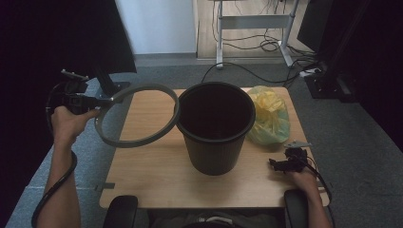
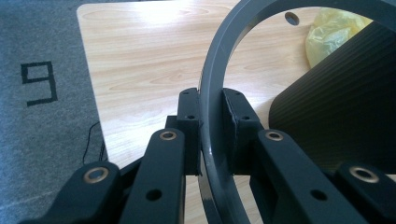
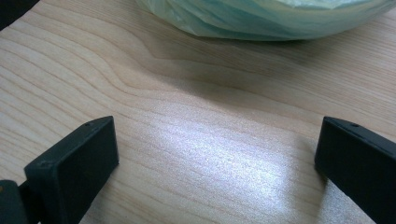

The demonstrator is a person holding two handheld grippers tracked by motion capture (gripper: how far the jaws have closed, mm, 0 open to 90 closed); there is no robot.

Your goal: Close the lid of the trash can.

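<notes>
A black waste bin (image 1: 216,128) stands upright in the middle of the wooden table (image 1: 152,166). My left gripper (image 1: 110,100) is shut on a grey plastic ring (image 1: 138,116), held in the air to the left of the bin, with its far edge close to the bin's rim. In the left gripper view the jaws pinch the ring's band (image 2: 212,107) from both sides, with the bin's ribbed wall (image 2: 336,107) to the right. My right gripper (image 1: 278,164) rests low at the table's front right, open, with bare wood between its fingers (image 3: 74,158). A yellow plastic bag (image 1: 270,114) lies right of the bin.
The bag (image 3: 266,16) lies just beyond the right gripper's jaws. Grey carpet (image 1: 361,156) surrounds the table, marked with a black figure (image 2: 39,84) on the left. A desk frame and cables (image 1: 256,33) stand behind, and dark furniture (image 1: 332,57) at the back right.
</notes>
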